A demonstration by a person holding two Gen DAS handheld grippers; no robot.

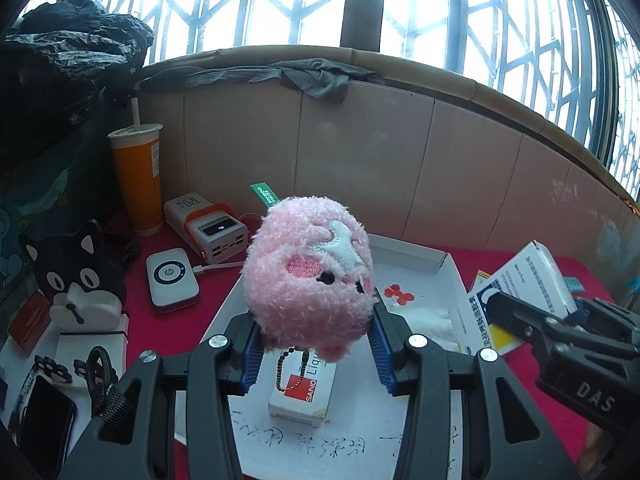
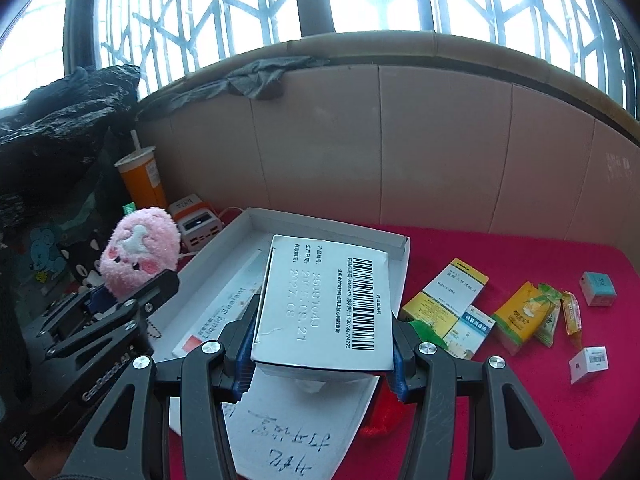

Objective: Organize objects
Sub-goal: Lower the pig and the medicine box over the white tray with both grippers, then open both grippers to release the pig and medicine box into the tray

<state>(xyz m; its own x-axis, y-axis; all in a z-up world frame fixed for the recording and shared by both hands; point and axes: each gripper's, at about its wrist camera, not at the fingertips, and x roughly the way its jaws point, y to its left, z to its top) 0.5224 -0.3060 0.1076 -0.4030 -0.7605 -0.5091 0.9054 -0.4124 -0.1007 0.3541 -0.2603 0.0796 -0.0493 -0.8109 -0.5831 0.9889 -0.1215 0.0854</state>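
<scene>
A fluffy pink plush toy (image 1: 308, 276) with a white bone patch and a bead chain sits between the blue pads of my left gripper (image 1: 316, 344), which is shut on it. It hangs above a white tray (image 1: 416, 256) holding a red-and-white sealant box (image 1: 304, 394). My right gripper (image 2: 324, 352) is shut on a flat white carton with a barcode (image 2: 328, 304), held tilted over the same tray (image 2: 320, 224). In the right wrist view the plush toy (image 2: 138, 256) and the left gripper (image 2: 132, 292) are at the left, close beside the carton.
A red cloth (image 2: 500, 248) covers the table, with a cardboard wall (image 2: 440, 140) behind. Left: orange cup with straw (image 1: 138, 176), power bank (image 1: 212, 228), white round-button device (image 1: 172, 280), black cat figure (image 1: 76, 276). Right: medicine boxes (image 2: 452, 296), snack packets (image 2: 524, 312), two small cubes (image 2: 598, 288).
</scene>
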